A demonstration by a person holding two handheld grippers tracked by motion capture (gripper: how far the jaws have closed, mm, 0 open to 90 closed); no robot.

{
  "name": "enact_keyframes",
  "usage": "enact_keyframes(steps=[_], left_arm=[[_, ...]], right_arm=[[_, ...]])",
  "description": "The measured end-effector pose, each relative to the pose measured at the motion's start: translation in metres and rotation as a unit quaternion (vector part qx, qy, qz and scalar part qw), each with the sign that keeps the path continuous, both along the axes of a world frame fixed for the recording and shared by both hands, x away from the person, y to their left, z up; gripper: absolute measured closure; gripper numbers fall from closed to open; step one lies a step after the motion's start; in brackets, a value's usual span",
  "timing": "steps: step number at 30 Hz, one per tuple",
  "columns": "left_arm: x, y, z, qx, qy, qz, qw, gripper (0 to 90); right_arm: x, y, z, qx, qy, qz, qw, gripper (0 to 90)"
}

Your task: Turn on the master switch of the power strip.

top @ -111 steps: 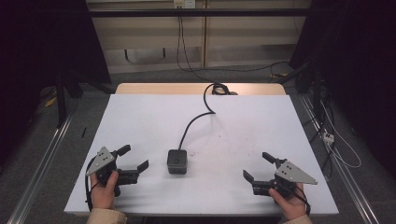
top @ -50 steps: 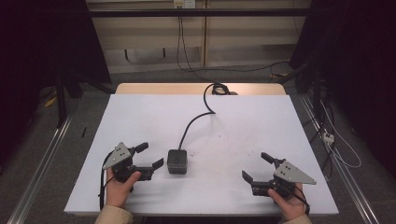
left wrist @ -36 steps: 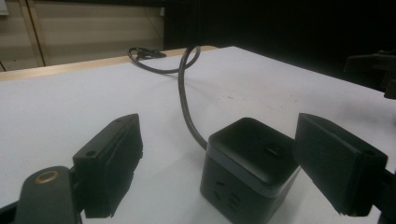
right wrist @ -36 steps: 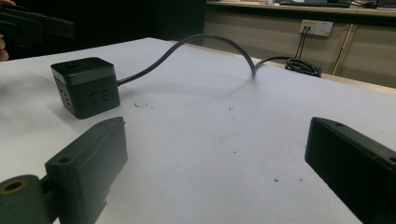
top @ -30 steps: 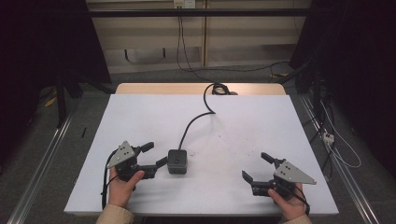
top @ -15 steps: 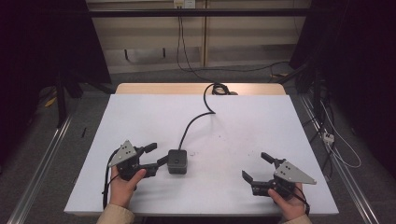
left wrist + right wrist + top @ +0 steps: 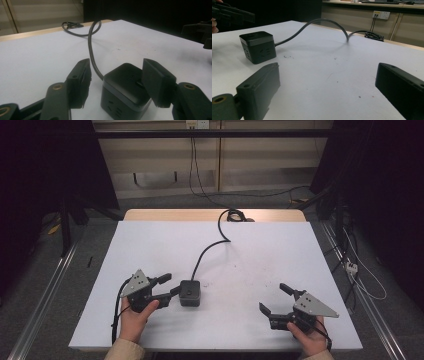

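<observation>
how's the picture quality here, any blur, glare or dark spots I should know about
High view: sharp, evenly lit white table, surroundings nearly black. Left gripper view: dim, soft focus, the black cube socket lacks detail. Right gripper view: near jaws blurred, cube and cable clearer, no glare.

Pretty open table (image 7: pixel 150 245) overall. The main thing in the way is the black socket cube (image 7: pixel 190 293) near the front, left of middle, with its cord (image 7: pixel 210 247) snaking back to the far edge. Everything right of that cord is bare white surface. The left gripper (image 7: pixel 170 286) sits right against the cube, the right gripper (image 7: pixel 275 298) well apart.
</observation>
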State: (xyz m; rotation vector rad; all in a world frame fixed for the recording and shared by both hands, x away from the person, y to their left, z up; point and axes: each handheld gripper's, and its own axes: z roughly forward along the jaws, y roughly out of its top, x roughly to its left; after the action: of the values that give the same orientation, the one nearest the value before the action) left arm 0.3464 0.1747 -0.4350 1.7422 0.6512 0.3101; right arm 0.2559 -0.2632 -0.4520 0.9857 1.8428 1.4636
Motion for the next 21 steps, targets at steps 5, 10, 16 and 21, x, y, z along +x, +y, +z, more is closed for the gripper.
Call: enact_keyframes(steps=[5,10,16,21], left_arm=[[0.0005,-0.0016,0.0002,0.002,0.002,-0.005,1.0,46.0],[0.0016,-0.0024,0.0,0.004,0.008,-0.003,1.0,49.7],[0.0013,-0.0048,0.0019,0.006,0.006,-0.006,0.9999,54.2],[0.0018,-0.0073,0.0028,0.008,0.005,-0.013,0.9999,56.7]], right_arm=[[0.0004,-0.0003,-0.0002,-0.003,-0.001,0.003,1.0,5.0],[0.0002,-0.0004,-0.0001,-0.001,-0.001,0.002,1.0,5.0],[0.0001,0.0,0.0,0.0,0.0,0.0,1.0,5.1],[0.0001,-0.0006,0.0,-0.003,-0.001,0.0,1.0,5.0]])
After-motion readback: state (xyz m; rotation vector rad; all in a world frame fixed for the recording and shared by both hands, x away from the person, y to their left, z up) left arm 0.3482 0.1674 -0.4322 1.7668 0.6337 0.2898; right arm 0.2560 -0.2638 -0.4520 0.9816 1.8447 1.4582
